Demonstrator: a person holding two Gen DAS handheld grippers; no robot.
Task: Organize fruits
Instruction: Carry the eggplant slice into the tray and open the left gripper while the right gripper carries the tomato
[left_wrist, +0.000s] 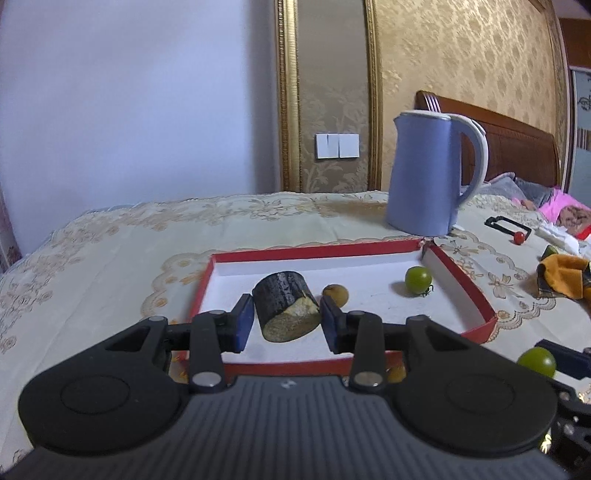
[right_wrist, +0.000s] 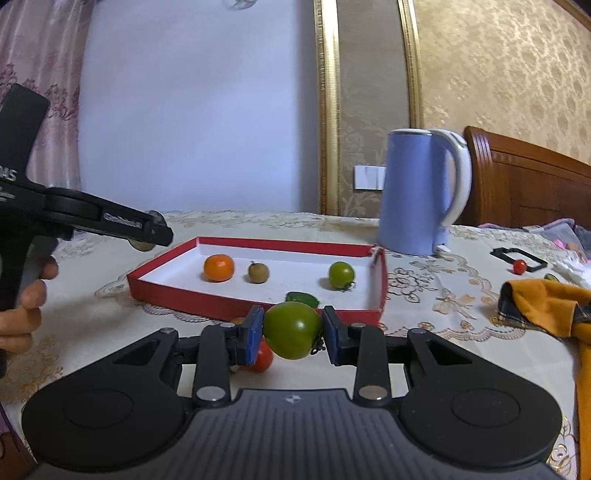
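Right tongs (right_wrist: 291, 330) on green tomato (right_wrist: 291, 328) — left tongs (left_wrist: 286, 321) seemingly on dark cylinder (left_wrist: 286, 306).

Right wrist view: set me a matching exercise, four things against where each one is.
Things:
1 orange fruit
2 large green tomato
3 blue kettle
4 orange cloth

Places:
A held in the right gripper
B inside the red tray
C heaped at the right edge of the view
D standing beyond the tray's far right corner

Pairs: 1-B, 2-A, 3-D, 4-C
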